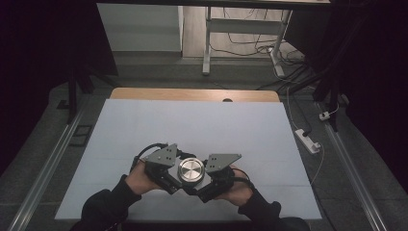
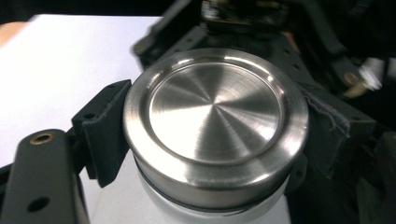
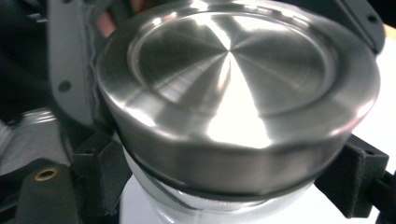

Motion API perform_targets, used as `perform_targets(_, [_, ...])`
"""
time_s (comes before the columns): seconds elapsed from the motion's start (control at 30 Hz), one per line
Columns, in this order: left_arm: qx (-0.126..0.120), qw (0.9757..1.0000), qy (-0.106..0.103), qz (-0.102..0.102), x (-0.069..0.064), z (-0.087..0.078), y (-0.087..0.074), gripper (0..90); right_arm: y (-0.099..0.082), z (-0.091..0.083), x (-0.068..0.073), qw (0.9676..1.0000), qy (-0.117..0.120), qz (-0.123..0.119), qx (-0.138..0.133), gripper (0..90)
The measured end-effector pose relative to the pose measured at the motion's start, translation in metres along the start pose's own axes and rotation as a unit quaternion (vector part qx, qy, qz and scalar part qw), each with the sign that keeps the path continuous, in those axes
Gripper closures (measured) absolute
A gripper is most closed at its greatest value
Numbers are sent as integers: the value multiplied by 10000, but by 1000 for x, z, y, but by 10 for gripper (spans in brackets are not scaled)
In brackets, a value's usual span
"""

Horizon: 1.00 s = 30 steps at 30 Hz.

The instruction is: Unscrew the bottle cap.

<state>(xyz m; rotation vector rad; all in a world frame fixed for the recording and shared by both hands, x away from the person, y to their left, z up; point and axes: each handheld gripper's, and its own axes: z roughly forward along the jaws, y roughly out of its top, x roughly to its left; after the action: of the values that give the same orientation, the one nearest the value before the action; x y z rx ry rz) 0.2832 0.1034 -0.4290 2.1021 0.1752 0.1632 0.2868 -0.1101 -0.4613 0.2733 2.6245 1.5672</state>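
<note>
Gripping the round brushed-steel lid (image 1: pixel 191 170) on the white bottle (image 2: pixel 205 214) at lower centre of frame, left gripper (image 1: pixel 169 179) pinches lid, right gripper (image 1: pixel 207 185) clamps the bottle's neck; lid looks seated, unscrewing remains.

Brushed silver steel lid (image 2: pixel 215 114) on white bottle body (image 3: pixel 210 212), black grippers with grey plates, pale blue-white table cover (image 1: pixel 192 125), tan wood edge.
</note>
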Motion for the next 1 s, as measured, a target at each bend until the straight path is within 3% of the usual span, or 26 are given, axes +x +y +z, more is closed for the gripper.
perform_targets(0.07, [44, 9986, 476, -210, -4, 5, 3, 188, -1, 0, -3, 9996, -254, 157, -2, 150])
perform_targets(0.13, [153, 9938, 1039, -368, -9, 12, 7, 188, -1, 0, -5, 9979, -572, 313, 26, 150])
perform_targets(0.2, [269, 9888, 1399, -435, -13, 18, 10, 185, -2, 0, -8, 9954, -834, 467, 62, 150])
perform_targets(0.27, [305, 9893, 1366, -419, -13, 20, 11, 140, -3, 0, -8, 9943, -929, 524, 69, 150])
perform_targets(0.37, [15, 9956, 802, -479, -3, 5, 11, 59, -2, 0, -8, 9951, -854, 501, 46, 150])
perform_targets(0.47, [-251, 9987, 240, -385, 5, -10, 6, 31, -1, -1, -7, 9980, -523, 362, 3, 150])
perform_targets(0.57, [-343, 9986, -350, -175, 11, -18, 0, 53, 1, 0, -2, 9995, -229, 206, 1, 150])
perform_targets(0.67, [-248, 9978, -620, 36, 11, -18, -4, 71, 2, 4, 3, 10000, 23, 47, 52, 150])
perform_targets(0.77, [-100, 9974, -687, 193, 8, -13, -5, 93, 3, 8, 9, 9998, 184, -66, 108, 150])
perform_targets(0.87, [-84, 9965, -755, 342, 3, -10, -5, 175, 5, 9, 12, 9996, 212, -130, 126, 150])
perform_targets(1.0, [-76, 9995, -250, 186, -1, -6, -1, 195, 4, 7, 9, 9999, 0, -63, 124, 150])
